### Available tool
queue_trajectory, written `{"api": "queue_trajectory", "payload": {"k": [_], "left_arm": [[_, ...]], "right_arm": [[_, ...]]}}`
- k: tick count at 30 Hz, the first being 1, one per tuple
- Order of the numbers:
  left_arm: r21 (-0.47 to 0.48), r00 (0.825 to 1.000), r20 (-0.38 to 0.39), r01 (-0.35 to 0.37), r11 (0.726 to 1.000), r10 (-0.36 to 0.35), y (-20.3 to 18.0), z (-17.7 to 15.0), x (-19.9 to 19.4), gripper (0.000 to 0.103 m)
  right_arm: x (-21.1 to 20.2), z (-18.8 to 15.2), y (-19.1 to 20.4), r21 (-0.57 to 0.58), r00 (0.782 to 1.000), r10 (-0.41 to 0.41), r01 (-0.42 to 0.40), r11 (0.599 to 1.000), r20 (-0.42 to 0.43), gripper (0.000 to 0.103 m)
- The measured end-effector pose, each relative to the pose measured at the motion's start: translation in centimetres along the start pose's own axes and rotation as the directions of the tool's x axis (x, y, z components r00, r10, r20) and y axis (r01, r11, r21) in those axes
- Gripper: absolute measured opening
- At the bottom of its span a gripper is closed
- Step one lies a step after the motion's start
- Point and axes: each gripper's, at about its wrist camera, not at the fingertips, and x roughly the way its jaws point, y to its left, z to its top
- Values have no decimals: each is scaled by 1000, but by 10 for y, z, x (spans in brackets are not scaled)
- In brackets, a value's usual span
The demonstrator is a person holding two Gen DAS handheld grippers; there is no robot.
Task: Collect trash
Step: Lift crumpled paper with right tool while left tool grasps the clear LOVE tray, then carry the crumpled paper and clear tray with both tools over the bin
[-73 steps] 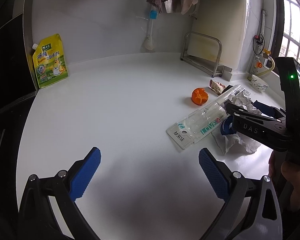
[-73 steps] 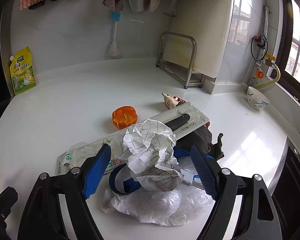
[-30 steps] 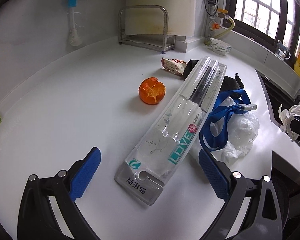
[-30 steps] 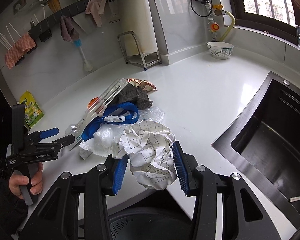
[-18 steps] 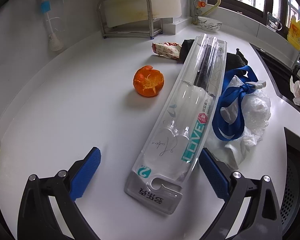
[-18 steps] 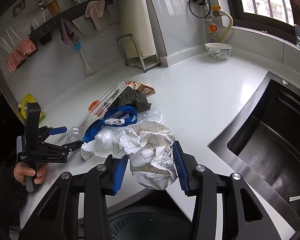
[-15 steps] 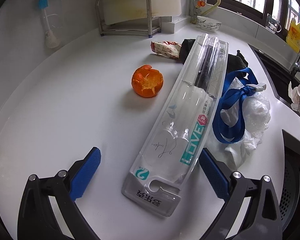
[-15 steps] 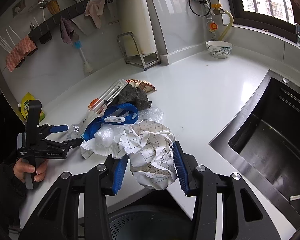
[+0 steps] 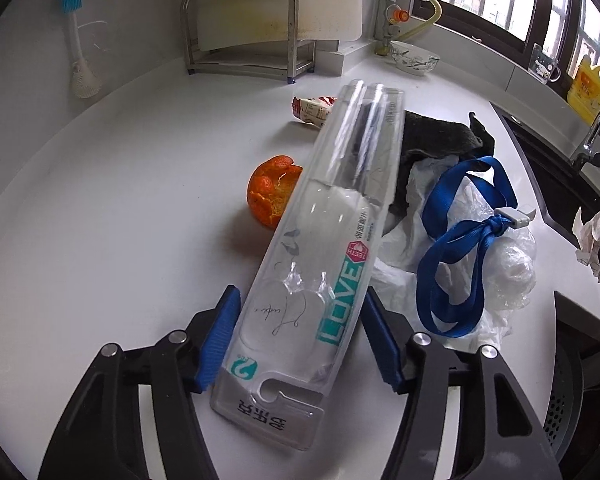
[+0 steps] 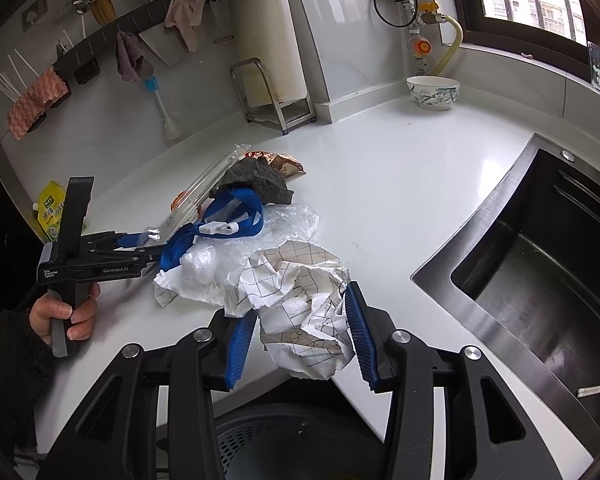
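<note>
My left gripper (image 9: 300,336) is shut on the near end of a long clear toothbrush package (image 9: 332,248), which lies on the white counter (image 9: 120,200). My right gripper (image 10: 298,332) is shut on a crumpled checked paper (image 10: 300,300) and holds it over the counter's front edge, above a dark trash bin (image 10: 296,444). Beside the package lie an orange peel (image 9: 272,192), a blue strap (image 9: 456,248), a clear plastic bag (image 9: 500,264), a dark rag (image 9: 436,140) and a snack wrapper (image 9: 312,110). The left gripper also shows in the right wrist view (image 10: 152,246).
A black sink (image 10: 540,280) is set into the counter at the right. A metal rack (image 9: 240,32), a bowl (image 9: 414,58) and a hanging brush (image 9: 80,56) stand at the back. A yellow pouch (image 10: 50,208) is at the far left.
My left gripper has moved forward and closed on the toothbrush package's near end. My right gripper still holds the crumpled paper in the same place above the bin.
</note>
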Motion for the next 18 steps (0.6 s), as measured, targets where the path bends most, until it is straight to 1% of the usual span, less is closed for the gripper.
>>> {"api": "queue_trajectory", "payload": {"k": [2, 6, 10, 12, 14, 15, 18], "left_arm": [[-32, 1000, 8, 4, 999, -3, 1, -2, -5, 54], [-93, 999, 38, -16, 996, 19, 2, -9, -23, 53], [-132, 994, 64, -84, 988, 93, -2, -17, -46, 53], [-136, 985, 85, -139, 981, 152, -7, -23, -59, 53], [-128, 971, 109, -200, 971, 214, -16, -29, -72, 53], [-127, 965, 119, -218, 968, 233, -21, -33, -78, 53], [-143, 954, 146, -241, 960, 261, -33, -43, -95, 52]], "right_arm": [[0, -2, -1, 4, 1000, 3, -3, 1000, 0, 43], [-2, -5, 0, 8, 1000, 9, -9, 1000, -1, 43], [-6, -10, 1, 15, 1000, 16, -16, 1000, -1, 43], [-9, -13, 1, 17, 1000, 16, -16, 1000, 2, 43], [-11, -16, 0, 22, 1000, 18, -18, 1000, 0, 43], [-13, -18, -1, 25, 1000, 20, -20, 999, -3, 43], [-19, -25, -1, 26, 1000, 16, -16, 1000, -2, 43]]}}
